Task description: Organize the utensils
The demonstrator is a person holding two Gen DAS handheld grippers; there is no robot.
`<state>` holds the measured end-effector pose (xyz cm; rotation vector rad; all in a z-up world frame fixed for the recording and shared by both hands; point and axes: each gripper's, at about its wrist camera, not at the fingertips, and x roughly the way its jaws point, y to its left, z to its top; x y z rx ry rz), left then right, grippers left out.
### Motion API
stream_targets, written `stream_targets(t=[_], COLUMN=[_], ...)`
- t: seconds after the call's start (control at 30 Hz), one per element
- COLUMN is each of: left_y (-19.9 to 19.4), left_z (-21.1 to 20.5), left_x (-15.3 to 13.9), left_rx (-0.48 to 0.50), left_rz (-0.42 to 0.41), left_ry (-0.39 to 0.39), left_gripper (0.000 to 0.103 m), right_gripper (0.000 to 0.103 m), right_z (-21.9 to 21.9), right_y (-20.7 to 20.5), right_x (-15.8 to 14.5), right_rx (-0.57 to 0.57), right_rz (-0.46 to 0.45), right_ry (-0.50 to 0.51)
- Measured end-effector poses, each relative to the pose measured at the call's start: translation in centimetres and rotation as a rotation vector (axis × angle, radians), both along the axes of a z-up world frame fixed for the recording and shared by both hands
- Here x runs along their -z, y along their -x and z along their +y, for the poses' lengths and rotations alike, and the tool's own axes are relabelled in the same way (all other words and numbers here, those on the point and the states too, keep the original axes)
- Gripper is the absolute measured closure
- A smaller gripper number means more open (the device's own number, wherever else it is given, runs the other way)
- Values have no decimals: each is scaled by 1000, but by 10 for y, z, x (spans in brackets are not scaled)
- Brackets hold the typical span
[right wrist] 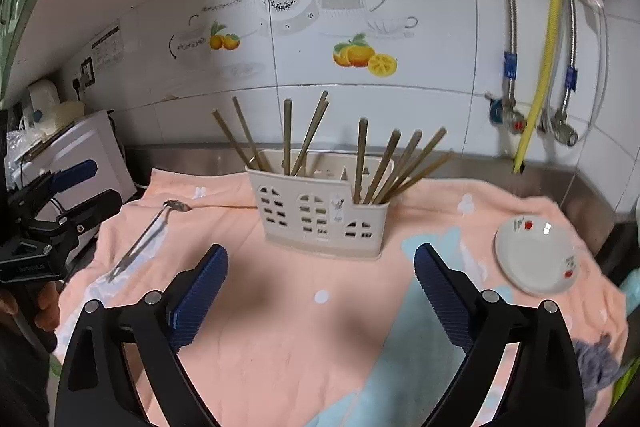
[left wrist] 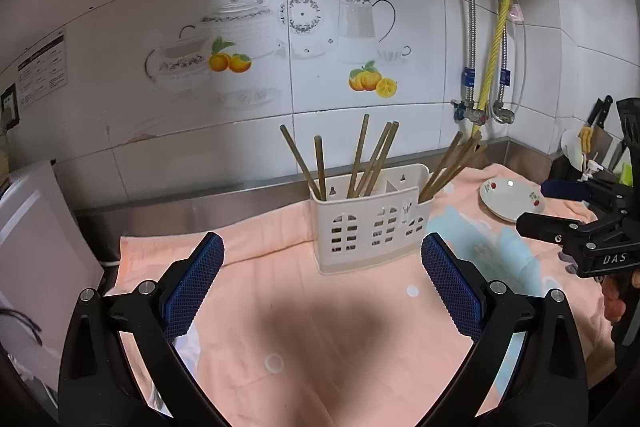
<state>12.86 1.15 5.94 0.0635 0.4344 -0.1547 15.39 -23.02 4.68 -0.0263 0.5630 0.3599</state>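
Note:
A cream plastic utensil holder (left wrist: 372, 227) stands on the pink towel (left wrist: 280, 307), with several wooden chopsticks (left wrist: 372, 159) leaning in its compartments. It also shows in the right wrist view (right wrist: 320, 215) with chopsticks (right wrist: 384, 167). A metal spoon (right wrist: 148, 235) lies on the towel left of the holder. My left gripper (left wrist: 322, 247) is open and empty, just in front of the holder. My right gripper (right wrist: 320, 259) is open and empty, also in front of the holder. Each gripper shows at the edge of the other's view (left wrist: 560, 211) (right wrist: 80, 183).
A small white dish (right wrist: 536, 259) with red marks sits on the towel at the right, also in the left wrist view (left wrist: 512, 199). A white appliance (right wrist: 92, 155) stands at the left. Pipes and valves (right wrist: 520, 115) run down the tiled wall. Knives (left wrist: 600, 123) stand far right.

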Motion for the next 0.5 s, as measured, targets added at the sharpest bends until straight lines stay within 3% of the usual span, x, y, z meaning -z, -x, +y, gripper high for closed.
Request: stream_targets(t=[0.5], left_y=[37], left_z=[12], left_x=[12], left_rx=[-33], left_rz=[18], left_ry=[78], left_gripper=[5], right_gripper=[8], right_z=[6], right_y=[47], right_x=[11], right_rx=[49], right_rz=[-53], right_ry=[82])
